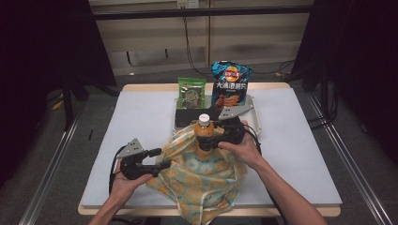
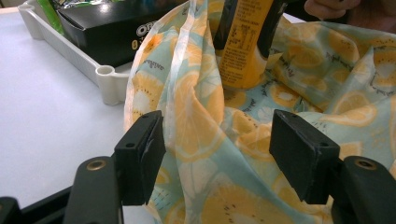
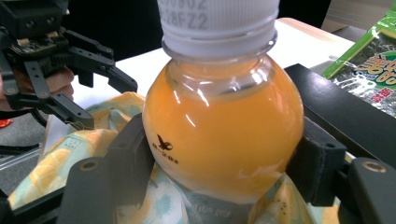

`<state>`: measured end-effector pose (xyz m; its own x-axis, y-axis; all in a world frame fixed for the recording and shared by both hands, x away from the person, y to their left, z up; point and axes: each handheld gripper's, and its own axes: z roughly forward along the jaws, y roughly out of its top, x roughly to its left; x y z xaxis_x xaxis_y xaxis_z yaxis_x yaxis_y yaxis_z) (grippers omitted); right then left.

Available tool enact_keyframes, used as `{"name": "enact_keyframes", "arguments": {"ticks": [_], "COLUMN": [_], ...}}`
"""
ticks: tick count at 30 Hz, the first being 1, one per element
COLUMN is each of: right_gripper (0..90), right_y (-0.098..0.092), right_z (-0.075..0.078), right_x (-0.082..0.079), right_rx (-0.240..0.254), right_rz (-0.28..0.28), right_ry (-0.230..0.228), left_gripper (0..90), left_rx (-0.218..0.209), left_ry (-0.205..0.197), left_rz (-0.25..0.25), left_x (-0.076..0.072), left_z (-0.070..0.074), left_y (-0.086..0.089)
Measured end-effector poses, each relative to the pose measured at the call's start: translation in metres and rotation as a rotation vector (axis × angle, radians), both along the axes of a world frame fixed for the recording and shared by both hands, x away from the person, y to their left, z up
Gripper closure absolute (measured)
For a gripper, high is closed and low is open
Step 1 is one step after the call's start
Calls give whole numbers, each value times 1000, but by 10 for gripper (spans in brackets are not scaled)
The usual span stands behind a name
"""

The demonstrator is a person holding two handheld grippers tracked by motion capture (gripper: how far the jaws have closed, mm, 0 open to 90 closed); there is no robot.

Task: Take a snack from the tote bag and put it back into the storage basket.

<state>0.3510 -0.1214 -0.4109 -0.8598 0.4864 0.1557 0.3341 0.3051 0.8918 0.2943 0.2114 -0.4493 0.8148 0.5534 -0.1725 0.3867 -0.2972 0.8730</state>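
The right tongs point(image 3: 219, 163) clamp the orange juice bottle point(image 3: 222, 135) upright in the patterned cloth bag point(image 1: 202, 178). The left tongs point(image 2: 219, 154) stand apart around a fold of the bag's fabric.

a cloth bag point(image 1: 202, 176) lay on the near middle of the worktop point(image 1: 141, 117), with a bottle point(image 1: 205, 136) standing upright in its mouth. behind it sat a tray point(image 1: 253, 115) holding a box point(image 2: 107, 28); two snack packets point(image 1: 191, 93) stood side by side at the tray's back.
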Motion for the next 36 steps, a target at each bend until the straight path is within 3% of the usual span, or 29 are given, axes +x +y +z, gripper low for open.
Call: {"name": "enact_keyframes", "arguments": {"ticks": [17,22,29,36], "right_gripper": [316,316,316,316], "right_y": [-7,-9,-11,-12], "right_z": [21,25,38,49], "right_x": [-6,-8,-10,-9], "right_rx": [40,48,60,67], "right_rz": [-17,-18,-22,-26], "right_ry": [-14,-9,-32,-40], "left_gripper": [262,190,84,53], "left_rx": [-13,-21,-47,-66], "left_ry": [1,0,-19,-49], "left_rz": [17,25,34,30], "left_x": [0,-1,-1,-5], "left_z": [1,1,5,13], "left_y": [2,1,5,8]}}
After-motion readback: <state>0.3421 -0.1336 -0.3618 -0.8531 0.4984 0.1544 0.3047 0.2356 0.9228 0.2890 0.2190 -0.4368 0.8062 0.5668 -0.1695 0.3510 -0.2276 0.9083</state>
